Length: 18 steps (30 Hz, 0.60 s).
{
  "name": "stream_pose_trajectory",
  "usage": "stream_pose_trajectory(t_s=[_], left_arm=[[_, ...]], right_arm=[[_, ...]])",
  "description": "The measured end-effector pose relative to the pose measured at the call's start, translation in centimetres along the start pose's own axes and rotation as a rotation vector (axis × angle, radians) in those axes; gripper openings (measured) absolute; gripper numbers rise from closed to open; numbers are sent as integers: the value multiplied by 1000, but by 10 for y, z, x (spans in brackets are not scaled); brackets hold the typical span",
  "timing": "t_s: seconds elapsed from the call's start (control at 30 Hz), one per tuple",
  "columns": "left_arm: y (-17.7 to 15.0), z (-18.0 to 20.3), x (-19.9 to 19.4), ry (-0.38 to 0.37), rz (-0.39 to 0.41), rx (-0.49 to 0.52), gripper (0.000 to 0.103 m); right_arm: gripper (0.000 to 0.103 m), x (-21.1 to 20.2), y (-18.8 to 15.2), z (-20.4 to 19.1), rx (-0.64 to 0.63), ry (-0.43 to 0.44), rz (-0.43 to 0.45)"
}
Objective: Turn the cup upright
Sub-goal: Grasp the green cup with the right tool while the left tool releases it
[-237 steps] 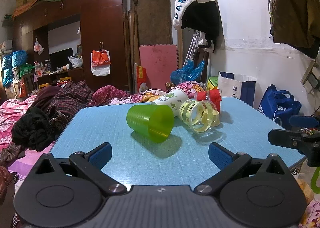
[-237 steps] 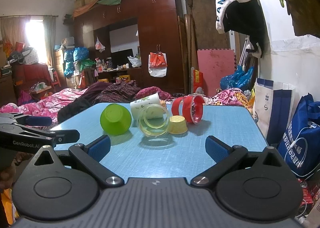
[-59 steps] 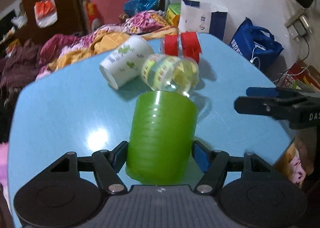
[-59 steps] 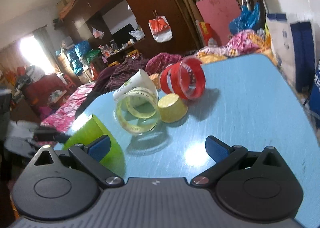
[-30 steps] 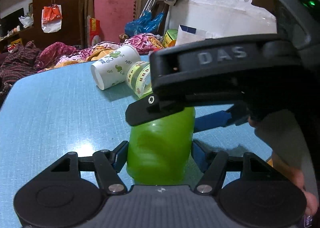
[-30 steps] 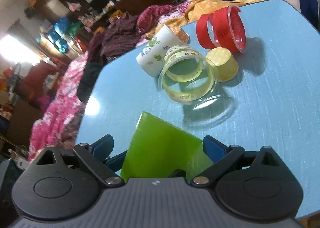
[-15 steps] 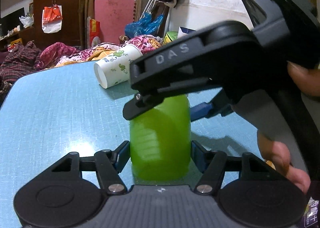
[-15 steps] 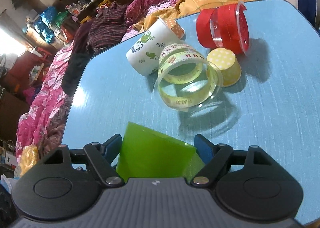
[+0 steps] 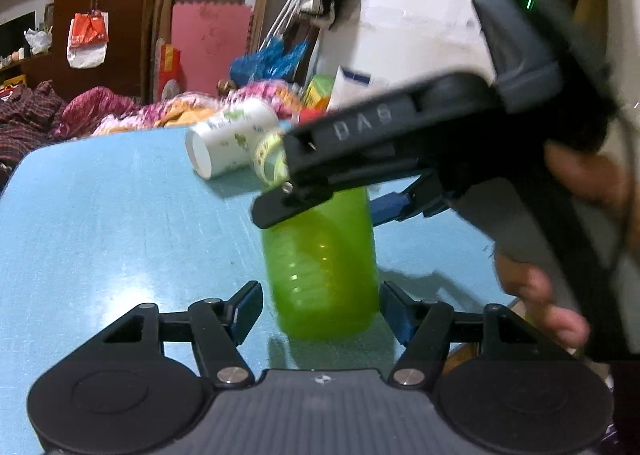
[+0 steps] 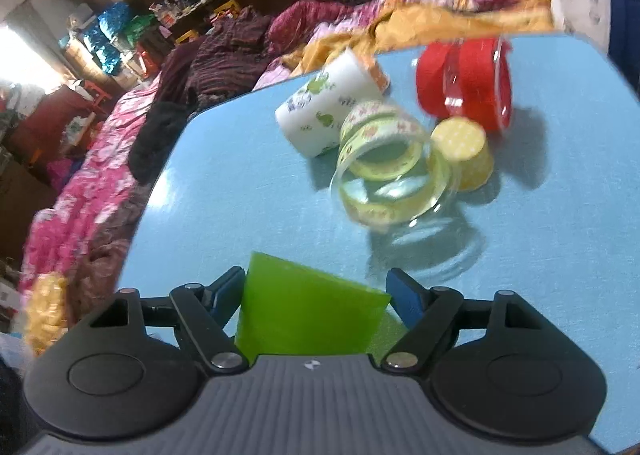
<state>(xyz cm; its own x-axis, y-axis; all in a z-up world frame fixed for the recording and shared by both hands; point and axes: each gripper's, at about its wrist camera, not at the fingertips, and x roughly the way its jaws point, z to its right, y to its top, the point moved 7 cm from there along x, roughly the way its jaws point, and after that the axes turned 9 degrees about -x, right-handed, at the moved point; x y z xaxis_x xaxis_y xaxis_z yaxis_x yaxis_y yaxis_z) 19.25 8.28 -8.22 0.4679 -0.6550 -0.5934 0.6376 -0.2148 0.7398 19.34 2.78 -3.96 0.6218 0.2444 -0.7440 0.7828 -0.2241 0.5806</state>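
Observation:
The green plastic cup (image 9: 322, 263) stands near upright on the blue table (image 9: 120, 223), slightly tilted. My left gripper (image 9: 320, 305) has its jaws parted on either side of the cup's base, with small gaps to the cup. My right gripper (image 10: 316, 295) comes from above and is shut on the cup's upper part (image 10: 308, 307); it shows in the left wrist view as a black body across the cup's top. A white paper cup (image 10: 324, 115), a clear taped cup (image 10: 384, 171), a yellow cup (image 10: 464, 151) and a red cup (image 10: 468, 83) lie on their sides further back.
A bed with piled clothes (image 10: 100, 175) runs along the table's left and far edges. Bags (image 9: 276, 55) and a pink mat (image 9: 208, 43) stand behind the table by the wall. The table's right edge is close to the person's hand (image 9: 540, 295).
The left gripper's jaws have parted from the green cup. The right gripper has closed on the cup's top and holds it near upright. Both views have shifted slightly.

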Motion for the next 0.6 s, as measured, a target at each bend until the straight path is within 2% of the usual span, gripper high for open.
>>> stream_pose_trajectory(t_s=[0.1, 0.2, 0.3, 0.47, 0.6], left_arm=[[0, -7, -15, 8, 47, 11, 68], [5, -23, -24, 49, 95, -11, 70], [12, -39, -27, 45, 120, -75, 84], [23, -64, -27, 69, 157, -182, 84], [28, -76, -29, 52, 187, -226, 84]], right_arm=[[78, -1, 1, 2, 4, 6, 13], [78, -7, 0, 1, -20, -16, 46], [77, -16, 1, 1, -44, -34, 86], [77, -24, 1, -1, -99, -86, 148], [77, -33, 3, -9, -172, -139, 217]])
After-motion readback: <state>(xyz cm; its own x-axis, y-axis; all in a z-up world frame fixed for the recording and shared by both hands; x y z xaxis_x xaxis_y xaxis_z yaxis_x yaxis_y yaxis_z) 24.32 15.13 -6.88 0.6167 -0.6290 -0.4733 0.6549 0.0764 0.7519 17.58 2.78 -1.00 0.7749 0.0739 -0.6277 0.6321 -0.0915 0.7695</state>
